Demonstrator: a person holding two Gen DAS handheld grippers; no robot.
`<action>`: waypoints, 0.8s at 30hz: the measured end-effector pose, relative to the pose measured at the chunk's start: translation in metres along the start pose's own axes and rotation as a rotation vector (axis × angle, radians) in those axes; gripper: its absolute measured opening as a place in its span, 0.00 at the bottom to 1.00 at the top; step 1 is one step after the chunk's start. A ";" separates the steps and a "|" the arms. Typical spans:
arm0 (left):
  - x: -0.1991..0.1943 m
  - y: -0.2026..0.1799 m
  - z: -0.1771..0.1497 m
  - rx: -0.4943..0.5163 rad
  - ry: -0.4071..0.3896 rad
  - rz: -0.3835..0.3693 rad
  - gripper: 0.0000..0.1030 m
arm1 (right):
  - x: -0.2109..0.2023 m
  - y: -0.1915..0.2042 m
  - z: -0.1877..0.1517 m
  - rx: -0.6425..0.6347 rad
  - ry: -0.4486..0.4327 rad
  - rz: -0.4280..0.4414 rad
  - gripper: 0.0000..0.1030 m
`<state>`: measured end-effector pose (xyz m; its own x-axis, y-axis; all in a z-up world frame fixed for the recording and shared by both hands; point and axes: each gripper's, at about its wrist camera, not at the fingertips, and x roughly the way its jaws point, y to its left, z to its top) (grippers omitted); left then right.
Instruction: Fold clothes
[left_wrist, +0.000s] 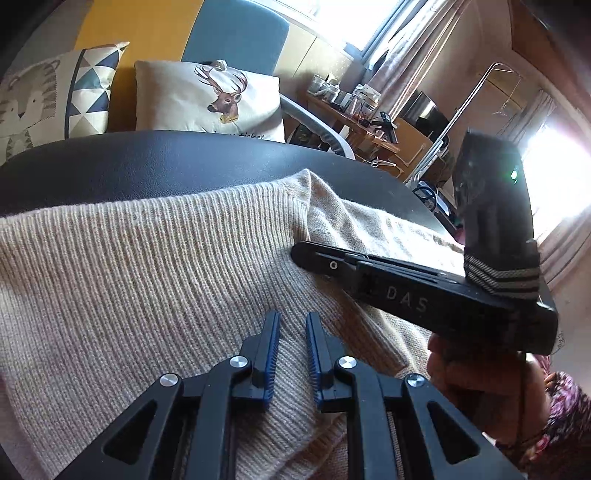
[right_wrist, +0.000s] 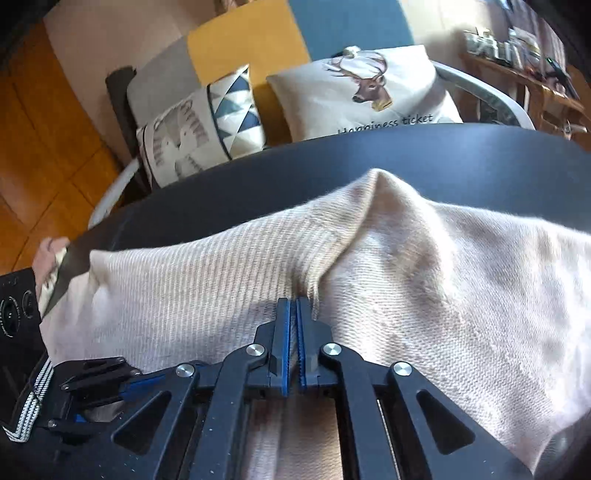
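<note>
A beige knit sweater (left_wrist: 166, 258) lies spread over a black table (left_wrist: 147, 162), bunched into a raised ridge (right_wrist: 376, 184) in the middle. My left gripper (left_wrist: 293, 325) sits low on the near part of the sweater; its blue pads stand slightly apart with ribbed knit filling the gap. My right gripper (right_wrist: 294, 306) has its pads together, tips against the crease below the ridge. Whether any fabric is caught there I cannot tell. In the left wrist view the right gripper (left_wrist: 297, 255) comes in from the right, with a person's hand (left_wrist: 461, 373) under it.
The table's far edge curves just beyond the sweater. Behind it is a sofa with a deer pillow (left_wrist: 221, 99) and a triangle-patterned pillow (left_wrist: 88, 85). A cluttered wooden desk (left_wrist: 354, 107) stands at the back right, and wooden floor (right_wrist: 44, 147) shows at the left.
</note>
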<state>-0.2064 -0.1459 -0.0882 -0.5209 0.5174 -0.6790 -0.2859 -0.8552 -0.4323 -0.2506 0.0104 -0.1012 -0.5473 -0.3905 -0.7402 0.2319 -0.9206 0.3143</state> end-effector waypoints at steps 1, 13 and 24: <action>0.000 0.000 0.000 0.000 -0.001 0.004 0.15 | 0.001 0.001 0.001 -0.006 -0.004 -0.016 0.01; -0.054 0.040 -0.013 -0.139 -0.085 0.192 0.15 | 0.001 0.006 0.003 -0.023 -0.025 -0.049 0.01; -0.090 0.075 -0.053 -0.294 -0.152 0.100 0.15 | -0.001 0.021 -0.003 -0.090 -0.032 -0.130 0.02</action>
<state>-0.1380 -0.2550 -0.0913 -0.6550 0.4021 -0.6398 0.0052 -0.8443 -0.5359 -0.2428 -0.0083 -0.0951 -0.6029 -0.2687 -0.7512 0.2272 -0.9604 0.1612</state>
